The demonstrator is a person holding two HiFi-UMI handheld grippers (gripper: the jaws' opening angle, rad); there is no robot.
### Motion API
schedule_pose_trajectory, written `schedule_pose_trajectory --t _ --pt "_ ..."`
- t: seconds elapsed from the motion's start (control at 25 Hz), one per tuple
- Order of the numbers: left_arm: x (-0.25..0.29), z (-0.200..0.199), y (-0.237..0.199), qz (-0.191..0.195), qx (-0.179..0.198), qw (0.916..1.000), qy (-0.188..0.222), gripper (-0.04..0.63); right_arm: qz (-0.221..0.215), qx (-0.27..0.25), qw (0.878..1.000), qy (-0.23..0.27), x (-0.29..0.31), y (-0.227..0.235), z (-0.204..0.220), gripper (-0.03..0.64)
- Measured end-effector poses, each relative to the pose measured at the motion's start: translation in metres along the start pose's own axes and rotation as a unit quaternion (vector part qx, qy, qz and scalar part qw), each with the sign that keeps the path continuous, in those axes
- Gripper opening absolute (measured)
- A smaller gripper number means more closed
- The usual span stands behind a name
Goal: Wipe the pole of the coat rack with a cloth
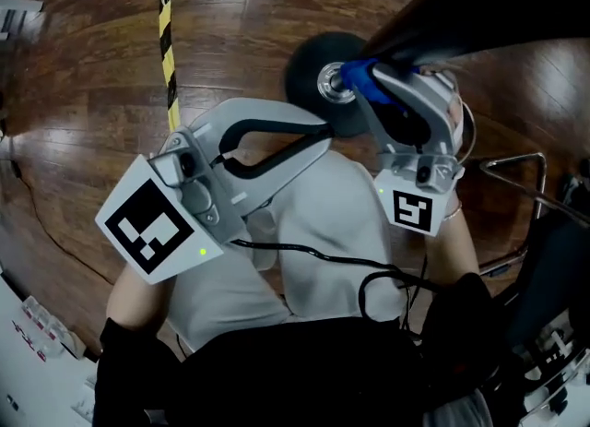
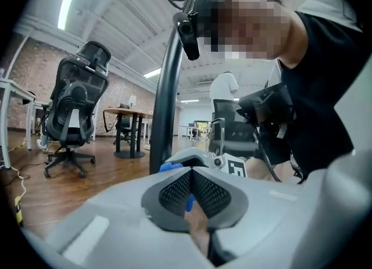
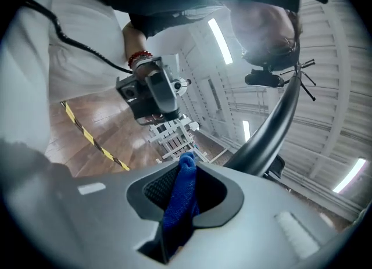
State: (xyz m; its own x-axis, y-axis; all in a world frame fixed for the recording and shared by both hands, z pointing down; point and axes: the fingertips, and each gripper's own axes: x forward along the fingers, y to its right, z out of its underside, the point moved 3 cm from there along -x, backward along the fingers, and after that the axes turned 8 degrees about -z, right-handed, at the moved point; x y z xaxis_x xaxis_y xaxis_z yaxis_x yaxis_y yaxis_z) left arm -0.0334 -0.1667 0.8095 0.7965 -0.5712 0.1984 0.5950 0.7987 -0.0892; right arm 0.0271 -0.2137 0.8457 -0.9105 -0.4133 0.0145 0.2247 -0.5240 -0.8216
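The coat rack's dark pole point(image 1: 479, 10) rises from a round black base point(image 1: 309, 65) on the wooden floor. The pole also shows in the left gripper view point(image 2: 165, 99) and in the right gripper view point(image 3: 273, 134). My right gripper point(image 1: 355, 79) is shut on a blue cloth point(image 1: 364, 77) and holds it against the foot of the pole. The cloth point(image 3: 181, 195) hangs between its jaws. My left gripper point(image 1: 324, 128) is shut with nothing between its pads point(image 2: 174, 189), just beside the base. A bit of the blue cloth point(image 2: 168, 167) shows beyond it.
Yellow-black tape point(image 1: 166, 29) runs across the floor at the upper left. A metal frame point(image 1: 516, 167) stands at the right. An office chair point(image 2: 72, 111) and a table point(image 2: 131, 114) stand farther off. A black cable point(image 1: 369, 268) crosses the person's lap.
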Motion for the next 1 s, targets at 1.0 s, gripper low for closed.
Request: schedule_pose_trajectory --t 1.0 --pt "0.052 0.069 0.016 0.165 -0.001 0.9863 -0.014 0.005 -0.049 0.137 0.981 -0.126 -0.004 -0.138 0.114 0.064"
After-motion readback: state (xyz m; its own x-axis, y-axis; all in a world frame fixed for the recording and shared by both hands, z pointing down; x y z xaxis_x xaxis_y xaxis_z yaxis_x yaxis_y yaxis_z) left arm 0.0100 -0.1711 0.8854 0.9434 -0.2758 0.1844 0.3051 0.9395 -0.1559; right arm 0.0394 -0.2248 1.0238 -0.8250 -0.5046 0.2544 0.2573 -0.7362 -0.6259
